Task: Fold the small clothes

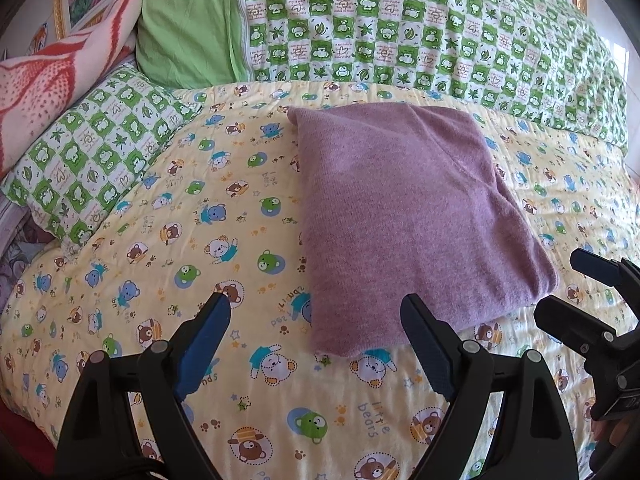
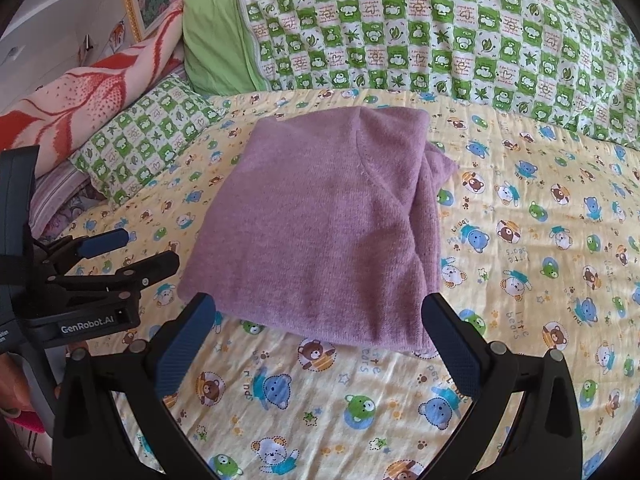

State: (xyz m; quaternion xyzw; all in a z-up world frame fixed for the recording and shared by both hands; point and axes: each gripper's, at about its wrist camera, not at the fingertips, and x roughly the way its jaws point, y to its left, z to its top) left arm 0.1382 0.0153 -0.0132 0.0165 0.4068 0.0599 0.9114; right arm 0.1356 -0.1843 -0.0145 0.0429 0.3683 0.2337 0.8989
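A: Left wrist view: the purple sweater is lying folded on the bed, centre-right of frame. The left hand-held gripper is gaping wide, gripping nothing, right finger just over the near hem.

B: Right wrist view: the sweater is sitting mid-frame. The right hand-held gripper is spread wide too, empty. Probably best pinching both near corners evenly, then folding away flat.

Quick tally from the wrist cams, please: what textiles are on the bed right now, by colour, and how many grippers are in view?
Purple folded sweater: 1
Green checked pillow: 1
Green checked quilt: 1
Red and pink blanket: 1
Yellow bear-print sheet: 1
Grippers, both open: left gripper, right gripper: 2
Total: 7
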